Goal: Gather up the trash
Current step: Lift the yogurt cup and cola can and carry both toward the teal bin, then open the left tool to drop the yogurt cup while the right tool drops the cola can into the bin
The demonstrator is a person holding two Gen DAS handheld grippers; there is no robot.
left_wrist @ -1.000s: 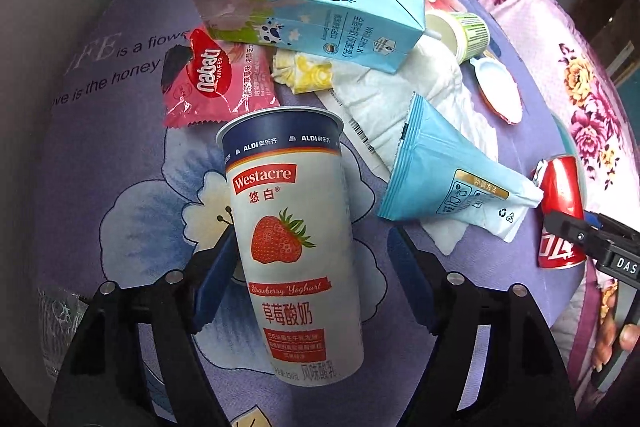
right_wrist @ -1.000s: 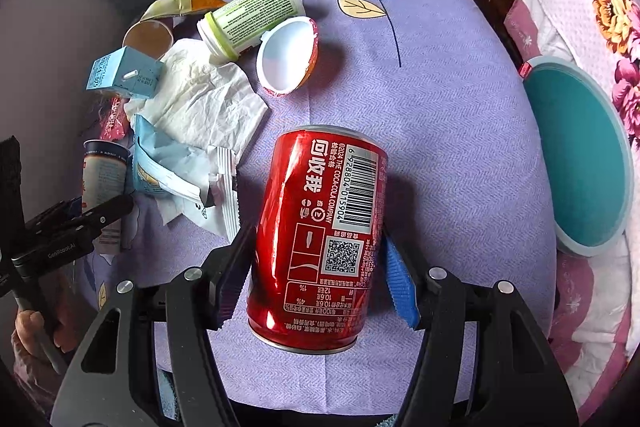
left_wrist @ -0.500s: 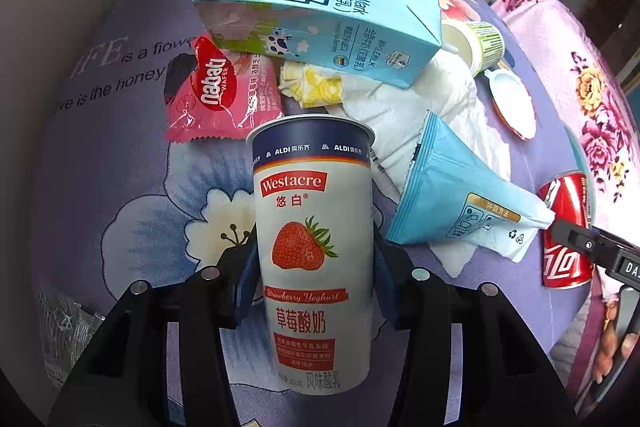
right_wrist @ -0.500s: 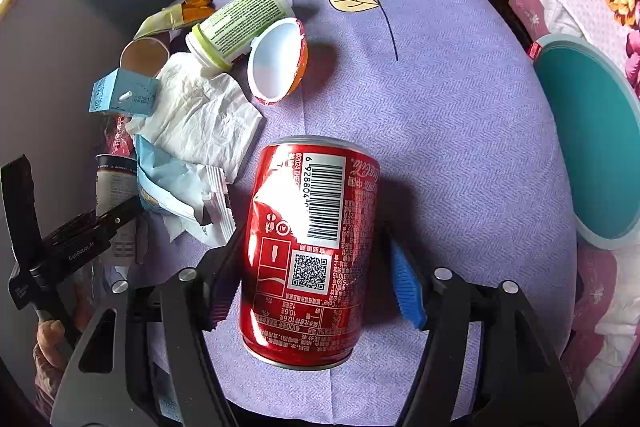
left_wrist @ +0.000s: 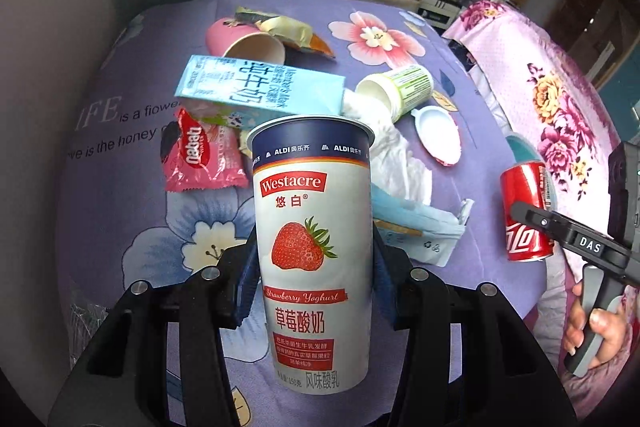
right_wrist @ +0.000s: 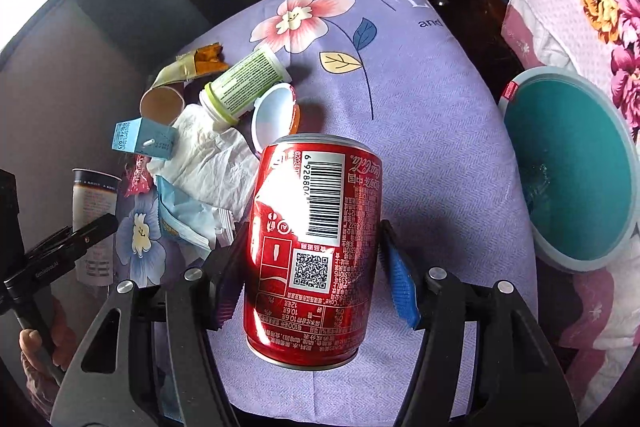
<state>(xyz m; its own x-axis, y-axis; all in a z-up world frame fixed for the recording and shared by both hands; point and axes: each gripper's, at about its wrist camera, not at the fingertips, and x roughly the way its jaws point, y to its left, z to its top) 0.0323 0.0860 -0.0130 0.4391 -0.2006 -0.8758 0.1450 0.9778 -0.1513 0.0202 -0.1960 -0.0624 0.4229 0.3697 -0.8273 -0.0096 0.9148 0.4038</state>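
My left gripper (left_wrist: 312, 283) is shut on a white strawberry yoghurt cup (left_wrist: 312, 251) and holds it upright above the purple flowered cloth (left_wrist: 120, 227). My right gripper (right_wrist: 312, 279) is shut on a red cola can (right_wrist: 316, 247), lifted off the cloth. A teal bin (right_wrist: 576, 167) stands to the right of the can. The can also shows at the right of the left wrist view (left_wrist: 524, 211), and the cup at the left of the right wrist view (right_wrist: 94, 223).
On the cloth lie a blue milk carton (left_wrist: 260, 91), a pink wafer wrapper (left_wrist: 200, 155), a pink paper cup (left_wrist: 244, 43), a green-labelled tub (left_wrist: 396, 87) with its lid (left_wrist: 436, 135), crumpled white paper (left_wrist: 396, 163) and a blue pouch (left_wrist: 416, 231). A pink flowered cover (left_wrist: 560, 99) lies right.
Both grippers have closed on their objects and lifted them: the left with the yoghurt cup, the right with the cola can, both tilted upright and raised above the cloth.
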